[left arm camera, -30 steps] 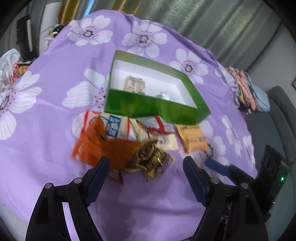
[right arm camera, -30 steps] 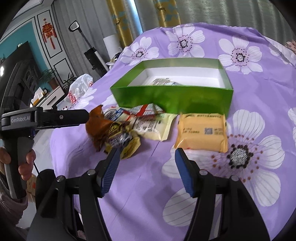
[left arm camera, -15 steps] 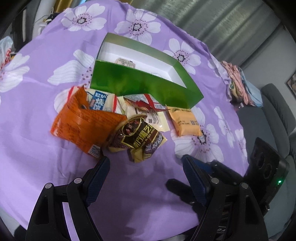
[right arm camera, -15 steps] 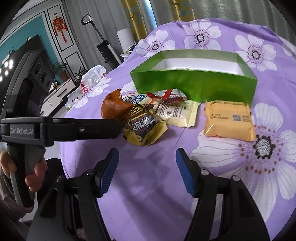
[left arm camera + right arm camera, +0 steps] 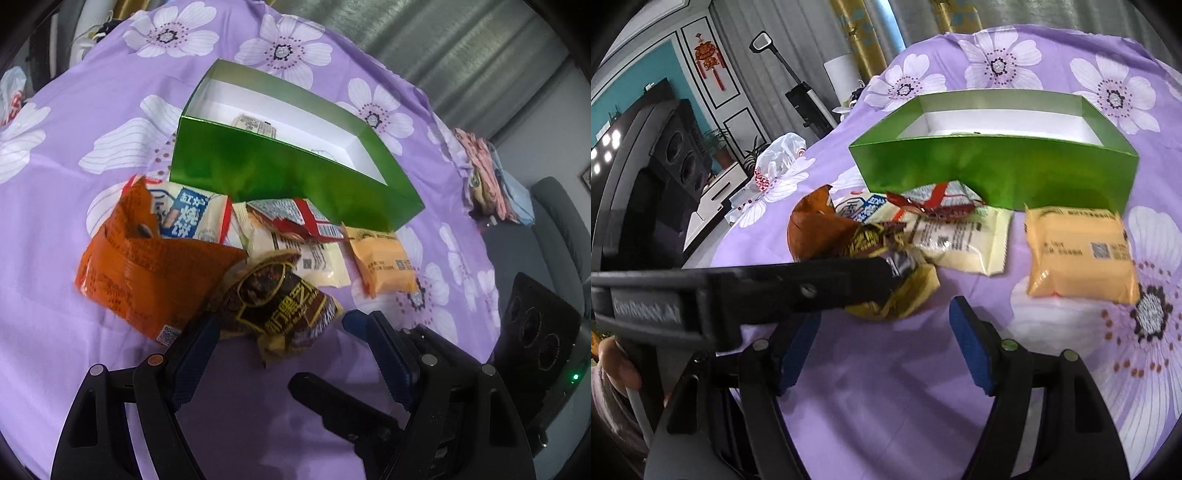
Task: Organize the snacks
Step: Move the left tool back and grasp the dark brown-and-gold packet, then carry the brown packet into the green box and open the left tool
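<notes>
A green box (image 5: 280, 173) with a white inside holds a couple of snacks. In front of it lie an orange bag (image 5: 147, 273), a blue-white packet (image 5: 192, 218), a red-white wrapper (image 5: 295, 218), a cream packet (image 5: 317, 258), a yellow-orange packet (image 5: 384, 258) and a dark brown-gold packet (image 5: 280, 302). My left gripper (image 5: 280, 343) is open around the near end of the brown-gold packet. My right gripper (image 5: 882, 325) is open, just behind the same packet (image 5: 886, 266), with the left gripper's finger crossing in front. The box (image 5: 997, 173) and yellow-orange packet (image 5: 1075, 254) also show there.
A purple flowered cloth (image 5: 92, 129) covers the table. A white plastic bag (image 5: 779, 155) lies at its far left edge. Folded fabric (image 5: 487, 177) sits at the right edge. A TV stand and speakers (image 5: 676, 158) stand beyond the table.
Both grippers have moved forward toward the snack pile. The left gripper's open fingers now flank the brown-gold packet, and its finger crosses the right wrist view.
</notes>
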The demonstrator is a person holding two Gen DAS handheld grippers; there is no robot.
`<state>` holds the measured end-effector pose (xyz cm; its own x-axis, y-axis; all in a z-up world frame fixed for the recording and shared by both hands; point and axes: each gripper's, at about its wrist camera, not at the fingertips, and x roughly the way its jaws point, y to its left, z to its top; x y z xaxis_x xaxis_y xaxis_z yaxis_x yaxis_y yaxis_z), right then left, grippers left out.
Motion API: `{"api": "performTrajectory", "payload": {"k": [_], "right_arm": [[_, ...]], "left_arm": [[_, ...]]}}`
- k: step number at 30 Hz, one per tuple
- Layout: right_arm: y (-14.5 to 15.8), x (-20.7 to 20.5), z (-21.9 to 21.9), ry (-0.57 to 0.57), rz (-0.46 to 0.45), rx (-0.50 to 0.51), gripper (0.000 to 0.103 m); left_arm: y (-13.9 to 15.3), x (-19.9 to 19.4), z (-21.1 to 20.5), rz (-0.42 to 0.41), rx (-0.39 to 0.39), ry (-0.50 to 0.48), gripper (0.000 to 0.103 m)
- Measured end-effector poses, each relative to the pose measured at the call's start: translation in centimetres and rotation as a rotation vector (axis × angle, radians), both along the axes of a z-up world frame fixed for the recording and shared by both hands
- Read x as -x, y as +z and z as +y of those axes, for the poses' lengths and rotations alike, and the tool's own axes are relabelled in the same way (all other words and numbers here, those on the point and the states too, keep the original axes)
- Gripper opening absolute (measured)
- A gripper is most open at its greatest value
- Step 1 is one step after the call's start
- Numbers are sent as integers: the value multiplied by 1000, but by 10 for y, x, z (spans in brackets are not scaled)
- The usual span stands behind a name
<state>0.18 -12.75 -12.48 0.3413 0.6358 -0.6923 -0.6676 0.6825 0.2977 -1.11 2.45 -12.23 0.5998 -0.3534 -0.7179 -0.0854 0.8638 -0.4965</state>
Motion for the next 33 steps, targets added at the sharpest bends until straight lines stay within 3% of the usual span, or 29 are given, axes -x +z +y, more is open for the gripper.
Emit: {"api": "performTrajectory", "payload": {"k": [7,9,14,21,33], "right_arm": [[-3,-9,14,14,12,-10,73],[-4,-9,16,16,13,-1,68],[-11,-14,13,2,47,11,43],[-15,-14,12,6,62,-7,35],[6,8,-4,7,5,-54,32]], "left_arm": [[-7,-13,3,9,3,-17,81],[-9,-14,5,14,10,-22,81],[-13,-15,6,19,18,-34,72],[-10,-15,3,5,27,-56,60],[21,10,-13,-54,-18,-72,59]]}}
